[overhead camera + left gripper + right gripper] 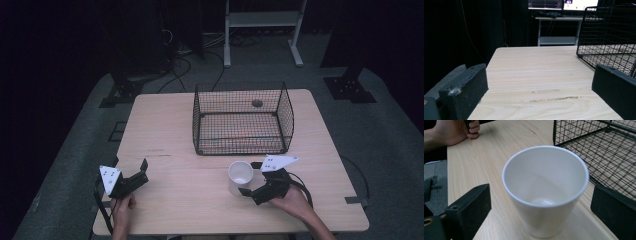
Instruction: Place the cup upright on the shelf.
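A plain white cup (240, 176) stands upright and empty on the table, just before the wire basket (242, 119).

On the counter (165, 135), the wire basket (243, 119) stands at twelve o'clock from the middle, open at the top, its mesh walls barring any pass from the sides. The white cup (240, 177) stands upright just in front of the basket's near wall, at five o'clock from the middle; a narrow strip of bare wood lies between the two. The right tool (252, 178) has its jaws spread to either side of the cup (545, 192), with a gap on each side and neither jaw touching. The left tool (144, 170), jaws apart at eight o'clock, faces bare wood (539, 75) with free passage along the whole left half, the basket's corner (609, 35) bounding it at two o'clock.
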Available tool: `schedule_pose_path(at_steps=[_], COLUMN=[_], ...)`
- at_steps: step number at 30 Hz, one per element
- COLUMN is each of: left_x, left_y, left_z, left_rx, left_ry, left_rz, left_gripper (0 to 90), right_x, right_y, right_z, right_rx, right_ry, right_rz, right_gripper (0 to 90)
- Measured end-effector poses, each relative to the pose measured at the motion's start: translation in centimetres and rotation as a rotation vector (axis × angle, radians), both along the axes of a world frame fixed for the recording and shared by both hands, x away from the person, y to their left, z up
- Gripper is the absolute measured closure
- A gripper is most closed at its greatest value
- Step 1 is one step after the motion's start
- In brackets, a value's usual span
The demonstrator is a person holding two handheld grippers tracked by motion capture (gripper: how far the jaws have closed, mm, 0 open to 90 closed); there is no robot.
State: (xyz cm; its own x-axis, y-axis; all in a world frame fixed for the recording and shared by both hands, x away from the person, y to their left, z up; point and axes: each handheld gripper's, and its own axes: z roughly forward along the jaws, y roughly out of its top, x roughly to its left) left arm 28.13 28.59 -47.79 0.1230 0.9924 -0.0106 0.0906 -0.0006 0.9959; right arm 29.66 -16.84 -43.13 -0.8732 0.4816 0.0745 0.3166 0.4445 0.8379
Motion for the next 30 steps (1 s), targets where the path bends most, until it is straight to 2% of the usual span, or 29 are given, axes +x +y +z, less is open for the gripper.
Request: schedule_pose_path(at_steps=[17,24,30], left_x=[0.0,0.0,0.0], left_y=[0.0,0.1,0.1], left_z=[0.0,0.0,0.0], left_rx=[-0.003,-0.008,-0.005], left_ry=[0.001,0.001,0.001], left_rz=[0.0,0.001,0.001], left_gripper=[0.0,0.0,0.0], right_x=[0.9,1.2,1.4], right_y=[1.8,1.7,1.6], right_z=[-0.8,-0.7,-0.4], right_rx=[-0.023,-0.001,-0.007], right_ry=[-0.001,-0.014,-0.001], right_rz=[0.012,0.016,0.03], right_gripper=[3.0,17.4,18.6])
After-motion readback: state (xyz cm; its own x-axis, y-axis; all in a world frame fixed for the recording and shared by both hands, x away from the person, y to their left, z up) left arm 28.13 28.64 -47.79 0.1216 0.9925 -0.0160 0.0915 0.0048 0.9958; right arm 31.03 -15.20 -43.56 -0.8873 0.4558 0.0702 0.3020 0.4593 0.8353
